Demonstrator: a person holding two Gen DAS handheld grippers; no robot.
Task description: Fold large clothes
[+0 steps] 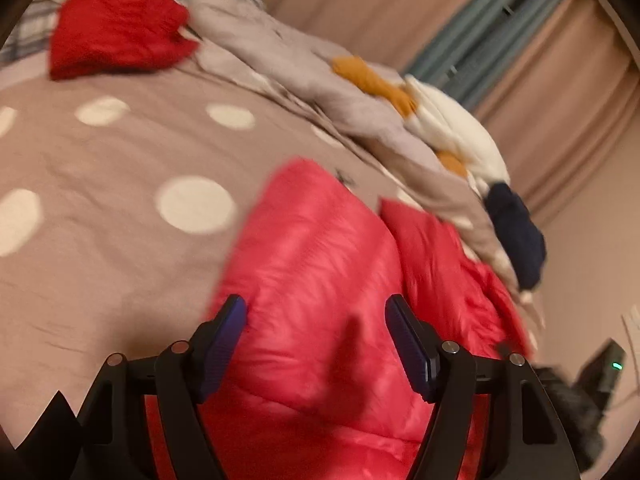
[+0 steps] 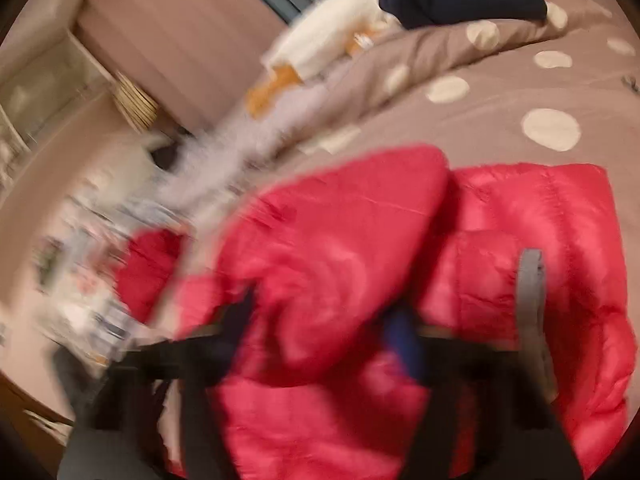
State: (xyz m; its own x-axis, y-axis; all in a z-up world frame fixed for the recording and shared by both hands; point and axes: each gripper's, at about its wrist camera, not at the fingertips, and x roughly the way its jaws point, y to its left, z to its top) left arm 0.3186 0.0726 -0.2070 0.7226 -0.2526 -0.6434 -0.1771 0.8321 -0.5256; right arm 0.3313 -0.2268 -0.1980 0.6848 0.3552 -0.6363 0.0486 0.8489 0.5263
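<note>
A glossy red puffy jacket [image 1: 320,248] lies on the dotted bedcover [image 1: 120,184], near the bed's edge. My left gripper [image 1: 316,320] hangs just over the jacket, its blue pads [image 1: 224,344] wide apart and clear of the fabric: open and empty. The right wrist view is badly blurred. There the same jacket [image 2: 540,220] fills the lower frame, with a grey strip [image 2: 530,280] on it. My right gripper [image 2: 320,324] is down on it with its fingers [image 2: 400,336] standing apart and a puffy fold of jacket bulging up between them; I cannot make out the pads pressing on it.
A crumpled red garment [image 1: 120,28] lies at the far side of the bed. Along the bed's edge sit a grey cloth [image 1: 304,64], an orange piece [image 1: 368,80], a white piece [image 1: 452,128] and a dark navy item [image 1: 516,232]. Curtains [image 1: 540,60] hang beyond.
</note>
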